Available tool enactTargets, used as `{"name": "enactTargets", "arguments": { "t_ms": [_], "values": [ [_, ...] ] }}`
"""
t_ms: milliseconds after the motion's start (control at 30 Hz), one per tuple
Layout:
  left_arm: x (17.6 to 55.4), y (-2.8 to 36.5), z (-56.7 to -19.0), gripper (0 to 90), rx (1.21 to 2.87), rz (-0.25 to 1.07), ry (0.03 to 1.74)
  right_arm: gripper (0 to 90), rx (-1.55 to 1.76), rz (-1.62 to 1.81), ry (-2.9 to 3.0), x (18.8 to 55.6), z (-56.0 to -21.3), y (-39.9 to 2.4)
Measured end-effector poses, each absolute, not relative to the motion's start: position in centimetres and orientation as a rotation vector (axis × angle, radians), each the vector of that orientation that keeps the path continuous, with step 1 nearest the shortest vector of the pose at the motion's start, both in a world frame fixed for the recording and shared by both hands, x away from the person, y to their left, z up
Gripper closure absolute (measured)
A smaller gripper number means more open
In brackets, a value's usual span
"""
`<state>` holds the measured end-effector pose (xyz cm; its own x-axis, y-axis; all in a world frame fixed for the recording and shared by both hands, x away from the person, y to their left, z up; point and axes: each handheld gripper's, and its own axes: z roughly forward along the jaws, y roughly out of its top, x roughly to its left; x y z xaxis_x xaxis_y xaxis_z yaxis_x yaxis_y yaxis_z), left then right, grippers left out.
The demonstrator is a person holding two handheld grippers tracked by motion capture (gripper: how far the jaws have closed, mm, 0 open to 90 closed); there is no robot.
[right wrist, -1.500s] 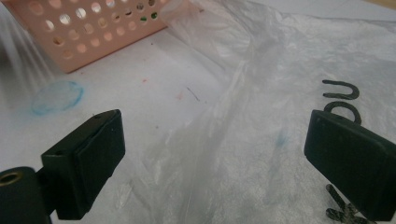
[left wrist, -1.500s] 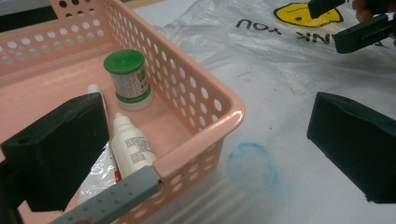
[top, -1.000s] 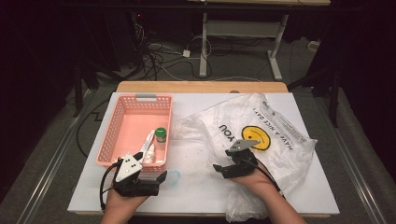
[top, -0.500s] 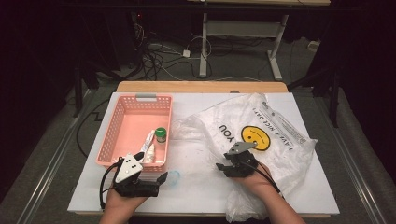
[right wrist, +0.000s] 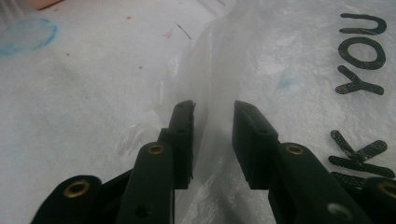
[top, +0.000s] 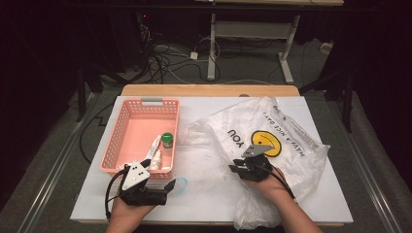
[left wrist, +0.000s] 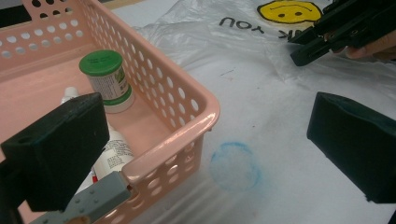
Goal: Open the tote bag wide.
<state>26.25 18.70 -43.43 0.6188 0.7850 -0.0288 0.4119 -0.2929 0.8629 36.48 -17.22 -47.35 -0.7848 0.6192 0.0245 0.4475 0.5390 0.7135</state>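
A clear plastic bag (top: 286,145) with a yellow smiley and black lettering lies crumpled on the right half of the white table. My right gripper (top: 236,169) is at the bag's left edge. In the right gripper view a raised fold of the bag (right wrist: 212,70) stands between the jaws of that gripper (right wrist: 213,109). The jaws have just been closing, and a gap still shows between the pads. My left gripper (left wrist: 210,154) stands wide open at the near right corner of the pink basket (left wrist: 187,93), one jaw over the basket and one over the table.
The basket (top: 126,141) holds a green-capped bottle (top: 167,140) and a white tube (top: 154,154). A faint blue ring (left wrist: 235,165) marks the table beside the basket's corner. The table's front edge runs just behind both hands.
The right gripper's jaws have narrowed around the bag's fold. The left gripper has stayed where it was.
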Motion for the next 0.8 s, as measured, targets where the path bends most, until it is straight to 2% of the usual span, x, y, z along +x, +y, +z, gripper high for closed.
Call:
{"name": "enactTargets", "arguments": {
  "t_ms": [133,667,800],
  "values": [
    [26.24,18.72,-43.44,0.0,1.922,0.506,0.949,75.3,0.889,1.085,2.533,36.38,-47.19,-17.43],
    [26.16,18.85,-43.35,0.0,1.919,0.509,0.946,75.2,0.902,1.099,2.523,36.39,-46.99,-17.69],
    [26.18,18.87,-43.36,0.0,1.918,0.509,0.946,82.7,0.896,1.066,2.551,36.41,-47.44,-17.44]
  ]
}}
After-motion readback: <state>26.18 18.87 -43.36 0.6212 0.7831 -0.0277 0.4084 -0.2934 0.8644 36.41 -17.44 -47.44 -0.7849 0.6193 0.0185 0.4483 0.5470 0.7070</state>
